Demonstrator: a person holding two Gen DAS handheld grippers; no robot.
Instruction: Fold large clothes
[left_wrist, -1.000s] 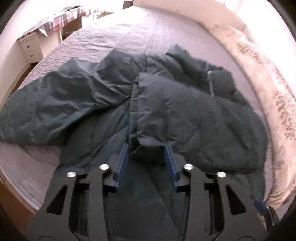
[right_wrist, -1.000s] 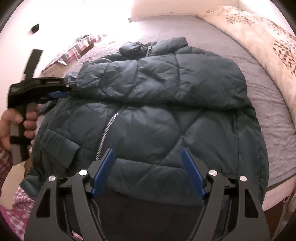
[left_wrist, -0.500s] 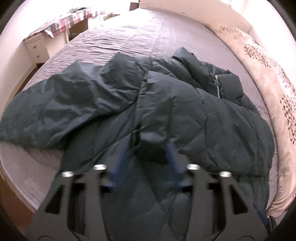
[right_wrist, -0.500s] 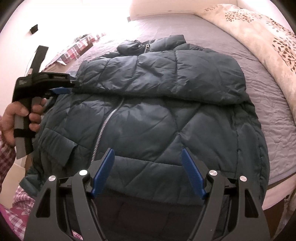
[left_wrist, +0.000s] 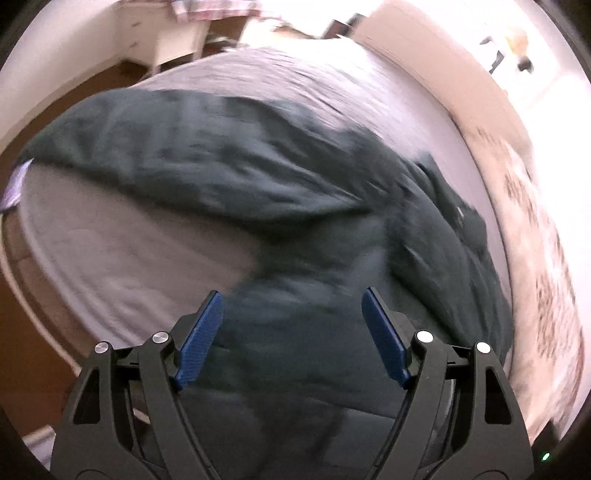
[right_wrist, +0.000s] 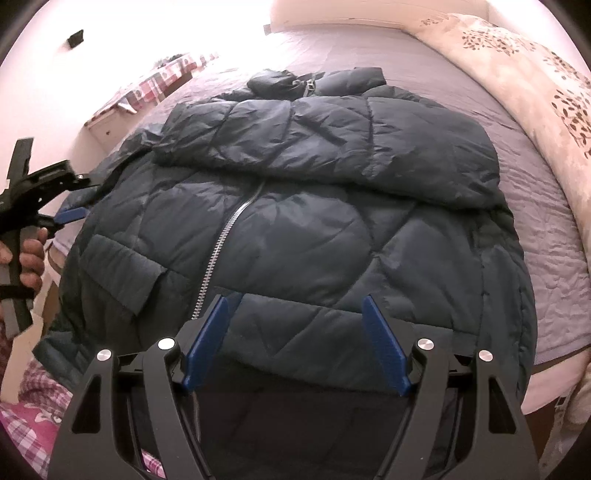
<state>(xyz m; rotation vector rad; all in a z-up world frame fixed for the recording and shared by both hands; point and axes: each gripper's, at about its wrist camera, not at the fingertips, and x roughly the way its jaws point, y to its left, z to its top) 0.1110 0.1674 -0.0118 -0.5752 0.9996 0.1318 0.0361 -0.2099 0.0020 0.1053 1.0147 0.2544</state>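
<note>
Nearest us, the right gripper (right_wrist: 295, 343) stands spread wide over the hem of the dark quilted jacket (right_wrist: 295, 229), gripping nothing. The left gripper (left_wrist: 291, 338) is likewise spread and empty above the jacket, which lies across the grey bed (right_wrist: 546, 206).

**Jacket Across the Bed, a Gripper at Each Near Edge**

The jacket (right_wrist: 295, 229) lay spread on the bed (right_wrist: 546, 206), its collar at the far end and its hem at the near edge. One sleeve (right_wrist: 332, 144) was folded across the chest, over the top of the zipper (right_wrist: 221, 243). The quilt (right_wrist: 535, 74) lay along the bed's right side. The right gripper (right_wrist: 295, 332) hung over the hem; the left gripper (right_wrist: 70, 206) stood at the jacket's left edge. A dresser (right_wrist: 110, 125) stood beyond the bed's left side.
</note>
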